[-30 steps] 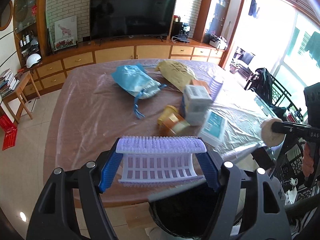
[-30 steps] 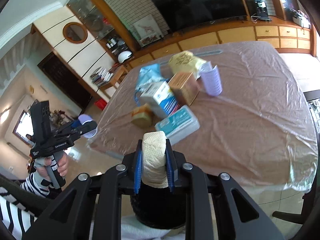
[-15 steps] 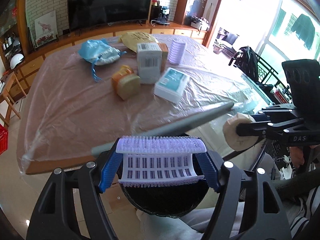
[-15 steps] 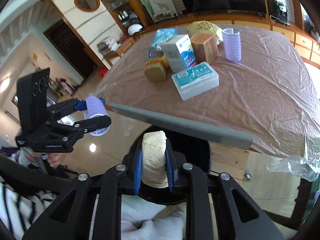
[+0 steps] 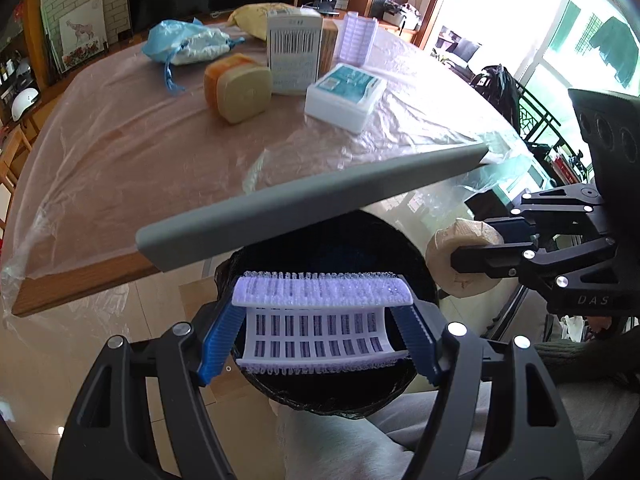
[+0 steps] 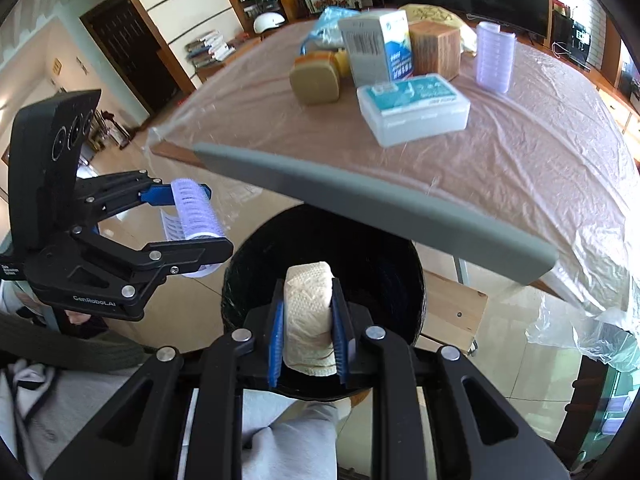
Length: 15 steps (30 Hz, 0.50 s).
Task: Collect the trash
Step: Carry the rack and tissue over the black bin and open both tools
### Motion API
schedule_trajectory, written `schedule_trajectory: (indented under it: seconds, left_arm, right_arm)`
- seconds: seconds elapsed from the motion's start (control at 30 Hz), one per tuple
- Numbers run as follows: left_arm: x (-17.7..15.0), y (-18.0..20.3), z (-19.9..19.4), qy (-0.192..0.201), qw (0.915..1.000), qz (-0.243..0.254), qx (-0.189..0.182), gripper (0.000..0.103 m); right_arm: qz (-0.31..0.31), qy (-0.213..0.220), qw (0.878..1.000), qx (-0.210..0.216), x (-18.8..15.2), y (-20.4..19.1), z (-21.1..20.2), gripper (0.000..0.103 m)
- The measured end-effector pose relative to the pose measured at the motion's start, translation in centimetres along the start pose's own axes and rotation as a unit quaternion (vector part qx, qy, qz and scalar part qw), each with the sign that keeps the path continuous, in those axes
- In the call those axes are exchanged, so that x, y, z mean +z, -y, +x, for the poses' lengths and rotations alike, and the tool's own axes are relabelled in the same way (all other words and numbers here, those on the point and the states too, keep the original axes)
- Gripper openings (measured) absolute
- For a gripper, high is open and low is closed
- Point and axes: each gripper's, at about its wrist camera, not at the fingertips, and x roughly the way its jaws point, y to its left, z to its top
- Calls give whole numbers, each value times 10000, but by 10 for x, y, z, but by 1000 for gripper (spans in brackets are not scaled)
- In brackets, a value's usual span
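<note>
Ahead of both your sets of jaws spreads the tabletop [image 5: 120,152], wrapped in clear plastic film, with a grey lid [image 5: 312,204] raised across the view between it and you. Right under your jaws gapes the black-lined trash bin [image 6: 384,264], its mouth open beneath the lid. Beyond the lid, well ahead of the jaws, sit a white box with a teal label [image 5: 346,94], an upright white carton [image 5: 294,56], a tan lidded container [image 5: 240,88], a brown box [image 6: 434,48], a blue bag [image 5: 184,42], a yellow bag [image 5: 252,16] and a lilac hair roller standing upright [image 6: 494,58]. Your left gripper [image 5: 320,322] has its jaws set wide, clamped on the ends of a lilac bristled roller [image 5: 320,316] lying crosswise over the bin's mouth. Your right gripper [image 6: 307,322] has its jaws drawn narrow around a wad of beige paper towel [image 6: 308,312], also directly above the bin.
</note>
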Motion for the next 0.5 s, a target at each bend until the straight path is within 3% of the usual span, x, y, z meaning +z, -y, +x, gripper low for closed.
schedule_trajectory:
  seconds: [0.5]
  left_arm:
    - [-13,2,48,-540,9980,244,219,72]
  right_arm:
    - [-98,-323,9989,-338,0,3,47,21]
